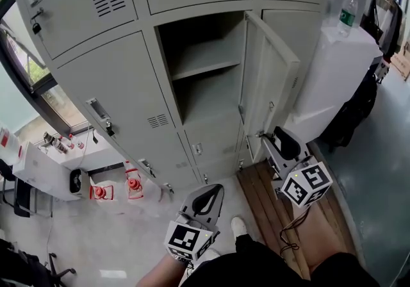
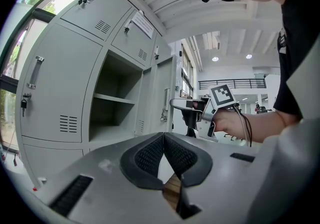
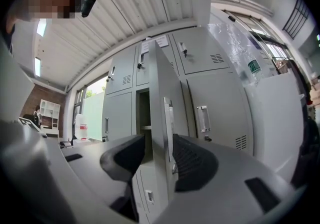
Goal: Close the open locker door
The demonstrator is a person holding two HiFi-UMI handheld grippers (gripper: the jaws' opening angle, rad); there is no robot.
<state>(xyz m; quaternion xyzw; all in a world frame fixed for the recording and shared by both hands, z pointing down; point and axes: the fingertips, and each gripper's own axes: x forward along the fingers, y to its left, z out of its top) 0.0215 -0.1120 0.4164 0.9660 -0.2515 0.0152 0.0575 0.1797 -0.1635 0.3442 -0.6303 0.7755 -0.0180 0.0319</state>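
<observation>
The grey locker bank has one open compartment (image 1: 202, 68) with a shelf inside. Its door (image 1: 272, 74) is swung out to the right. In the head view my right gripper (image 1: 269, 137) is level at the door's lower free edge, by the handle. In the right gripper view it (image 3: 159, 155) is open, and the door's edge (image 3: 161, 98) with its handle (image 3: 168, 123) lines up in the gap just beyond the pads, unpressed. My left gripper (image 1: 214, 188) hangs lower and further back, in front of the lockers. It (image 2: 163, 138) is shut on nothing and faces the open compartment (image 2: 117, 103).
Closed locker doors with handles and padlocks surround the open one. A white cabinet (image 1: 339, 68) with a water bottle (image 1: 347, 13) on top stands right of the lockers. Wooden boards (image 1: 269, 196) lie under the right gripper. Red items (image 1: 133, 184) sit on the floor at left.
</observation>
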